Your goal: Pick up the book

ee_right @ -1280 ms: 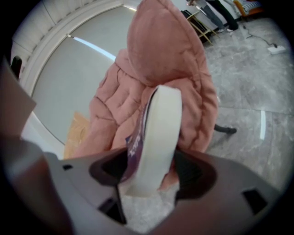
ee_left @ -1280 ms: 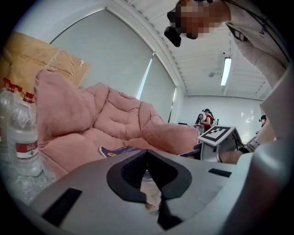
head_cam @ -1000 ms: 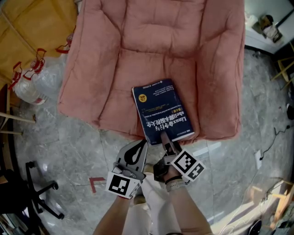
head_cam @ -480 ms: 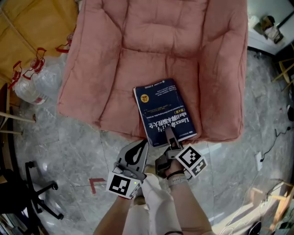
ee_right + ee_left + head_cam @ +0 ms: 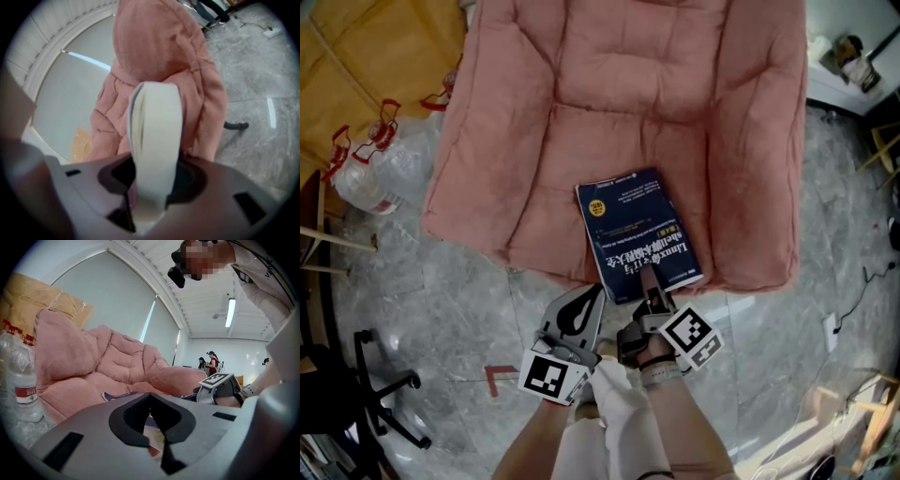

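A dark blue book (image 5: 636, 230) lies flat on the seat of a pink armchair (image 5: 628, 94), near its front edge. My right gripper (image 5: 649, 281) reaches over the book's near edge. In the right gripper view the white page block of the book (image 5: 154, 136) fills the gap of the right gripper (image 5: 152, 187); its jaws have just been closing and press on it. My left gripper (image 5: 592, 292) hangs just left of it, short of the seat, with its tips together and nothing in them. In the left gripper view the left gripper (image 5: 150, 397) points level at the book (image 5: 117, 396).
Plastic water bottles (image 5: 366, 178) and brown cardboard (image 5: 366, 56) lie left of the armchair. An office chair base (image 5: 375, 394) stands at the lower left on the grey marble floor, near a red tape mark (image 5: 499, 377). People (image 5: 213, 364) stand far back in the room.
The right gripper has edged a little further onto the book's near edge and its jaws have narrowed on it. The left gripper has stayed where it was.
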### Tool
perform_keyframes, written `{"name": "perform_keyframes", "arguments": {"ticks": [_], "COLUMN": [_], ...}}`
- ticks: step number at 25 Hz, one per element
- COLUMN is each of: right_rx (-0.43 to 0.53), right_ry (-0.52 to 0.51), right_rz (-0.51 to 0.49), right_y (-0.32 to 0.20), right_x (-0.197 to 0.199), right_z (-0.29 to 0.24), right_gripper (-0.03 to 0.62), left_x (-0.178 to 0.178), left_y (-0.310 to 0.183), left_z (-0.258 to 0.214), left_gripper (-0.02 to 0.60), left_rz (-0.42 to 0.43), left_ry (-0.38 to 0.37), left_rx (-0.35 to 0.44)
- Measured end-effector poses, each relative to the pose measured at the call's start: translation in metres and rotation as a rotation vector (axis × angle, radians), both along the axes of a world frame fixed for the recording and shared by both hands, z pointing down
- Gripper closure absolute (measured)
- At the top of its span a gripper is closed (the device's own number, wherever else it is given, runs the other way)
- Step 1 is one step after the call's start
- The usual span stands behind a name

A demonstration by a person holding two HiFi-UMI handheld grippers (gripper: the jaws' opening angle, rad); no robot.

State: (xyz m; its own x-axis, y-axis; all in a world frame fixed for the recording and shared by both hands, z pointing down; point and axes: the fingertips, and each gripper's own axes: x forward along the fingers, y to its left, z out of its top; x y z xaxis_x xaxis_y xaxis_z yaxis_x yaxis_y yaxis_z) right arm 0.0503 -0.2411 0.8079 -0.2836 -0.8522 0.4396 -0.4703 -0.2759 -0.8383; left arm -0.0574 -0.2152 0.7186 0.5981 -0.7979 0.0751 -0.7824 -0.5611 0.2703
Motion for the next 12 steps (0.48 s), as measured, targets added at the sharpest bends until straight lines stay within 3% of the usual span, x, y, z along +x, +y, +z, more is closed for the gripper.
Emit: {"name": "perform_keyframes", "arguments": {"ticks": [12], "right_rx": [-0.040], "right_ry": [-0.060], "right_rz": [0.021], "right_y": [0.011], "right_x": [-0.001], "right_z": [-0.018], "right_gripper": [0.413], "left_x": [-0.003], "left_y": [0.001], "left_z": [-0.023], "left_gripper": [0.574], "left_rz": [-0.002], "left_ry": [-0.003], "left_rx": [0.025]}}
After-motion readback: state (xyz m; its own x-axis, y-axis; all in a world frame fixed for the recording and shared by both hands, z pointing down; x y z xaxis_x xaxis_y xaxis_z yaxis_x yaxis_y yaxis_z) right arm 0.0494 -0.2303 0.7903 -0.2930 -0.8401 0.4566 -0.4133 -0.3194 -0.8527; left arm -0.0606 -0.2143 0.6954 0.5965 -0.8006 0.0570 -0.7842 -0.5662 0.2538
